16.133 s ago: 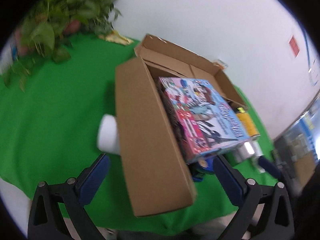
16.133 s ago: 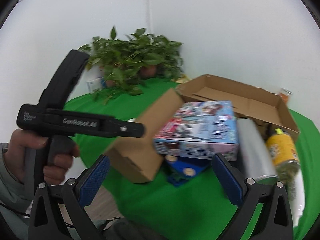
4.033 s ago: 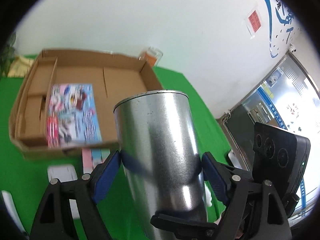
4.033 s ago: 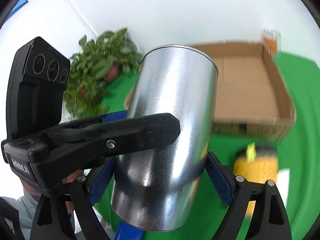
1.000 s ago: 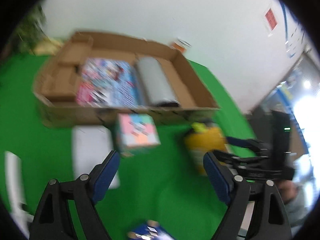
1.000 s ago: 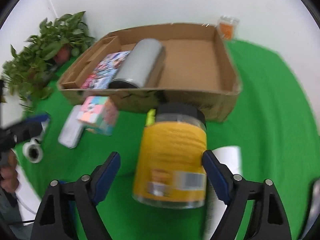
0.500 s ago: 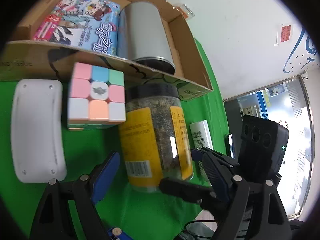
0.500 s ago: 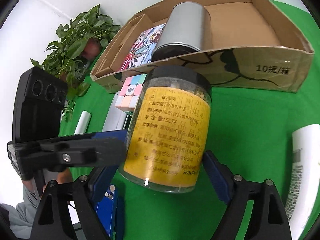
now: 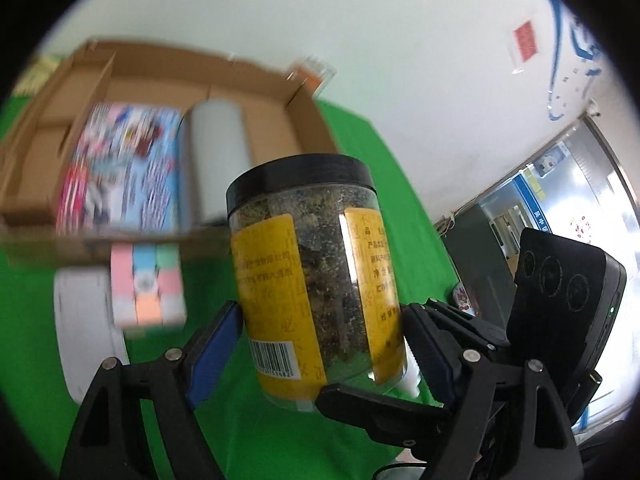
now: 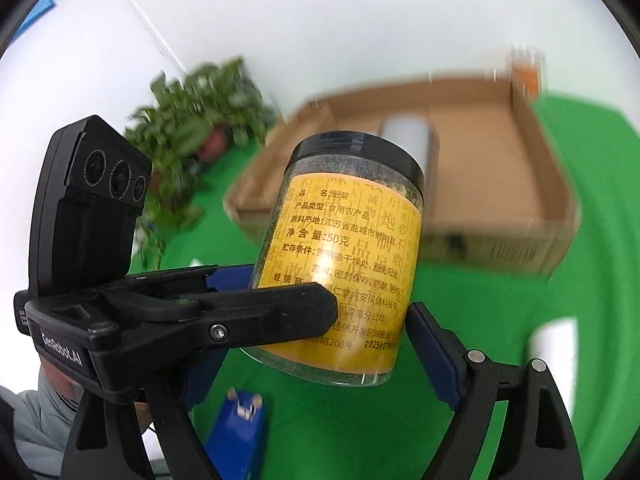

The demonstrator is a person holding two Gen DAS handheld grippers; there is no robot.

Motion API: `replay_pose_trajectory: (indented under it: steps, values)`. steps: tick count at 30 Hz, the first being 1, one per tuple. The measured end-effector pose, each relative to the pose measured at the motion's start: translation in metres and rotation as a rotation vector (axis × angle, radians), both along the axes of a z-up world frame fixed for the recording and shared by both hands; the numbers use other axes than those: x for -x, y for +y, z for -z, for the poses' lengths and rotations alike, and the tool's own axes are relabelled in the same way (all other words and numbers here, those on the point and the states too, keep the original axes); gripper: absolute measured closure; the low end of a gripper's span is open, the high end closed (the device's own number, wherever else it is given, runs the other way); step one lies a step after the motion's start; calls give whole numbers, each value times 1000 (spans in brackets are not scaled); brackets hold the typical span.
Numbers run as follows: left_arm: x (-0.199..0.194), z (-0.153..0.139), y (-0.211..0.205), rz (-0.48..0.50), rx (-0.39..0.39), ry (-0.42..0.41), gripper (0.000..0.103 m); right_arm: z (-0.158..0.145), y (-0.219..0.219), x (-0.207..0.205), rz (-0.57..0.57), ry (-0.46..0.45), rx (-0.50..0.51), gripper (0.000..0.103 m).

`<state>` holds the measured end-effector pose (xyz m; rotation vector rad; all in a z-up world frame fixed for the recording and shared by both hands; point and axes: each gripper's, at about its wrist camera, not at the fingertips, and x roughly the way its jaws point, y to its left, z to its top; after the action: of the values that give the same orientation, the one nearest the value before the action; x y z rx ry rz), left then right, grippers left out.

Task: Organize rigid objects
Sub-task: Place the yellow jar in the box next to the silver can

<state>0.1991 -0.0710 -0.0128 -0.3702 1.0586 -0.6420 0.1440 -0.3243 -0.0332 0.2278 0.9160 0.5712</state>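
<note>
A clear jar with a black lid and yellow label (image 9: 316,280) is lifted off the green cloth, held between both grippers. My left gripper (image 9: 320,344) is shut on its lower part. My right gripper (image 10: 320,344) is shut on the same jar (image 10: 344,256); each view shows the other gripper's black fingers pressed to the jar. Behind stands the open cardboard box (image 9: 304,116), which holds a colourful flat box (image 9: 120,172) and a steel tumbler (image 9: 218,152) lying on its side. The box also shows in the right wrist view (image 10: 536,184).
A pastel puzzle cube (image 9: 146,284) and a white oblong case (image 9: 86,332) lie on the cloth in front of the box. A blue object (image 10: 240,432) lies near the front edge. A potted plant (image 10: 200,108) stands at the back left, a white packet (image 10: 554,352) at the right.
Both grippers have closed on the jar and raised it off the cloth, upright and toward the box. Half a second ago it lay between them on the cloth.
</note>
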Motion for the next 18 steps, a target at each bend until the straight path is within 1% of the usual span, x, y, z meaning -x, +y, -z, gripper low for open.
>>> replay_pose_trajectory:
  steps: [2, 3, 5, 7, 9, 12, 15, 16, 18]
  values:
    - [-11, -23, -9, 16, -8, -67, 21, -16, -9, -14, 9, -43, 1, 18]
    - [-19, -31, -13, 21, -9, -86, 21, -22, -15, -24, 20, -54, -5, 18]
    - [-38, -41, -18, 24, -1, -92, 21, -28, -26, -41, 47, -61, -16, 18]
    - [-59, -43, -26, 32, 14, -78, 21, -29, -39, -61, 69, -48, -22, 18]
    - [-74, -38, -32, 40, 2, -67, 21, -20, -52, -85, 73, 2, -38, 18]
    - [-93, -22, -45, 43, -10, -20, 21, -3, -62, -109, 77, 67, -38, 18]
    - [-108, 2, -46, 36, -1, 56, 21, 21, -68, -123, 76, 118, -35, 19]
    - [-113, 11, -48, 31, -9, 82, 22, 29, -67, -126, 75, 129, -30, 19]
    - [-117, 20, -51, 23, -25, 101, 22, 44, -66, -131, 70, 146, -11, 20]
